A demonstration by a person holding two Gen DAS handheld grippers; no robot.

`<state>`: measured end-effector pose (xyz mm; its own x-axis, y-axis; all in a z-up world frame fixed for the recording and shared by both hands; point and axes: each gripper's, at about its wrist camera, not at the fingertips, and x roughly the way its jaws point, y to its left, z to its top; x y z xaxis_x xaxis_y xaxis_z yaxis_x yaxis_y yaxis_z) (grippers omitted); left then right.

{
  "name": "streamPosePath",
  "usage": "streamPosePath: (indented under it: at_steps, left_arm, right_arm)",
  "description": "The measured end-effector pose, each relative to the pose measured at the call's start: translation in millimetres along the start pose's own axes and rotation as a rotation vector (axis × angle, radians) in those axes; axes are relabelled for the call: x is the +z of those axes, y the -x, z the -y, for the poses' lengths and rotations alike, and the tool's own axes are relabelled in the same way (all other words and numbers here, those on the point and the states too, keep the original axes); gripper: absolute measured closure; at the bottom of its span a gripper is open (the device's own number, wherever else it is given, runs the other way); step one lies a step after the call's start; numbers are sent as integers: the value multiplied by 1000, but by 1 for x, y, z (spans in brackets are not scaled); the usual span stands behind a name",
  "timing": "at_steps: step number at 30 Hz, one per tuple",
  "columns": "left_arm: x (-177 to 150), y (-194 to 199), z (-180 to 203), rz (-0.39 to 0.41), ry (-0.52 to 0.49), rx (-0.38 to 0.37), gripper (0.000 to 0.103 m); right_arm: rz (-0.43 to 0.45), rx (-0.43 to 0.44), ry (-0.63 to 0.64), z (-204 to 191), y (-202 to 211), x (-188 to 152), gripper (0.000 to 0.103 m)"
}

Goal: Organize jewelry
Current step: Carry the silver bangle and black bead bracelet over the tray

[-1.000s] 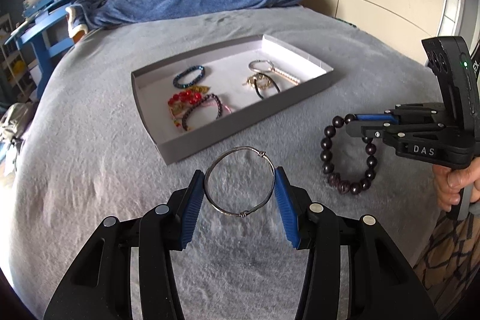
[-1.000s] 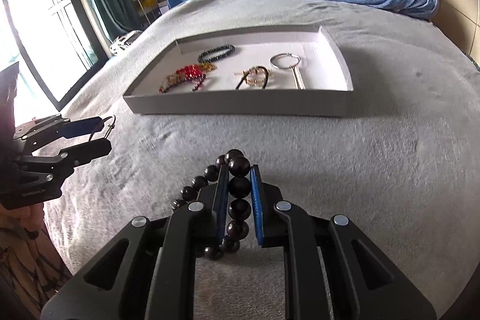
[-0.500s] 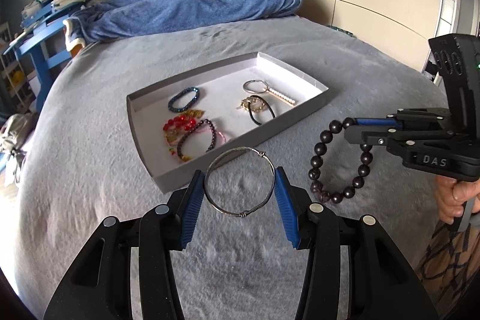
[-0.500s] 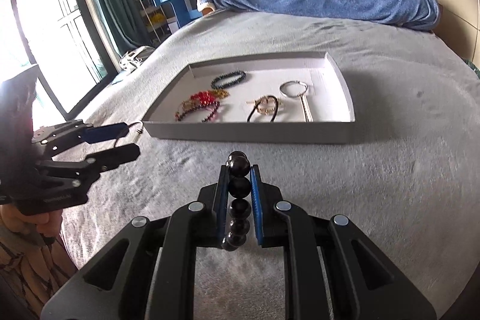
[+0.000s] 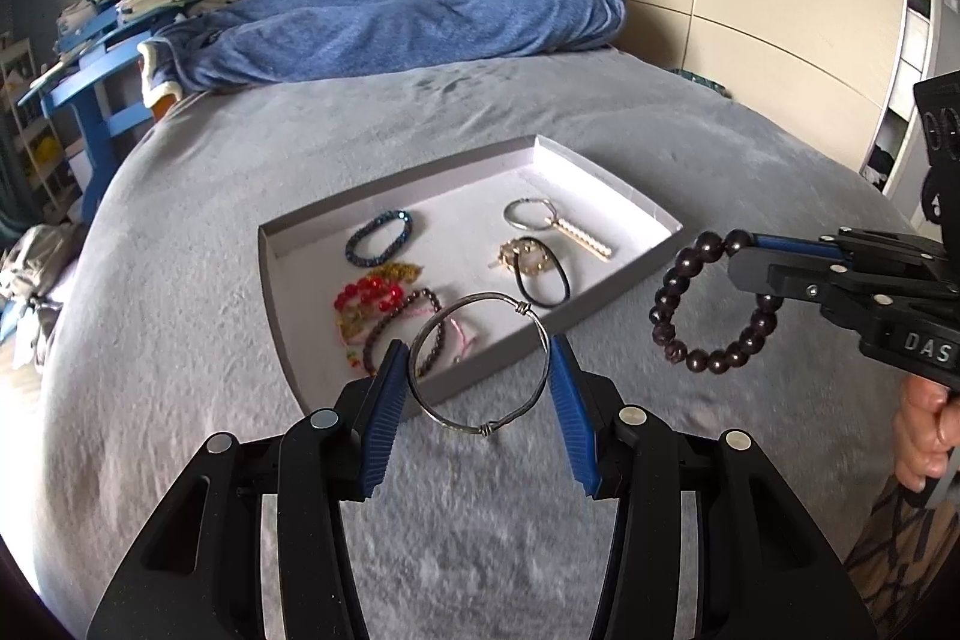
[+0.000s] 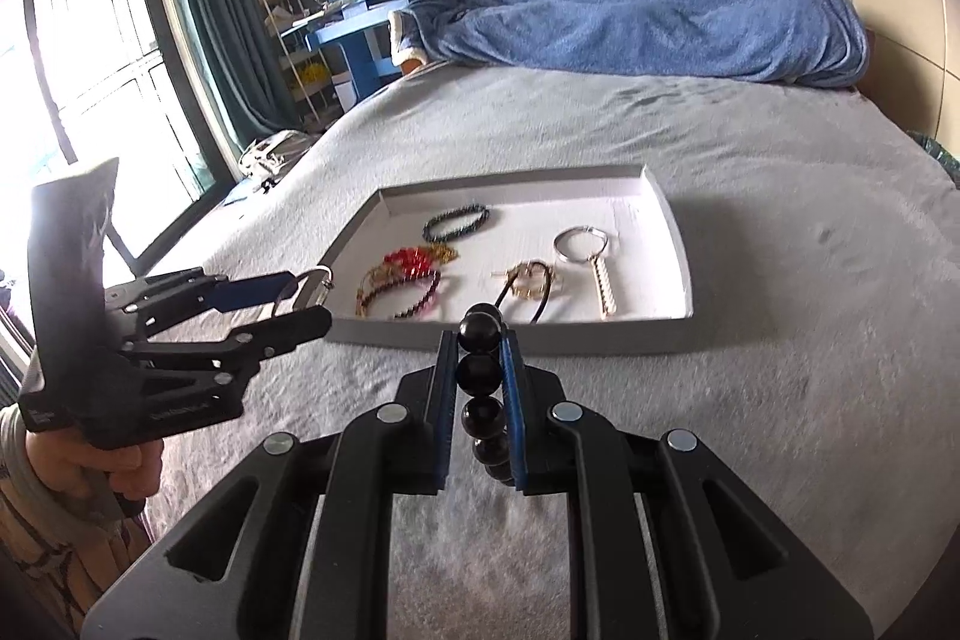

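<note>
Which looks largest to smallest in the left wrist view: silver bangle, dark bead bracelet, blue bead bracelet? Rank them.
1. silver bangle
2. dark bead bracelet, nearly as large
3. blue bead bracelet
The first two are held nearer the camera, so true sizes stay unsure.

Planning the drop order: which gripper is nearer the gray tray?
Left, by a small margin. The left gripper, holding the silver bangle, overlaps the gray tray's near wall. The right gripper, holding the dark bead bracelet, hangs beside its near-right corner.

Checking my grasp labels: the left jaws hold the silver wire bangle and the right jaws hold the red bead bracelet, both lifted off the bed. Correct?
Not quite. The right gripper holds the dark bead bracelet, as the left wrist view shows. The red bead bracelet lies in the tray. The left gripper does hold the silver wire bangle.
</note>
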<state>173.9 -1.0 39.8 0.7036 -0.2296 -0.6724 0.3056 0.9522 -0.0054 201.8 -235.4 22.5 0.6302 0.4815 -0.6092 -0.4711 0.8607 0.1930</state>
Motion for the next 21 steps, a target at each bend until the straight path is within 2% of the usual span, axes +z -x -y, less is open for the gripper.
streamPosePath:
  at_steps: [15,21]
  left_arm:
    - [25,-19,-6,0,58,27,54]
    - [33,-39,-12,-27,86,50,54]
  right_arm:
    - [62,-9,16,-4,2,41,89]
    - [55,-14,21,-3,-15,62,89]
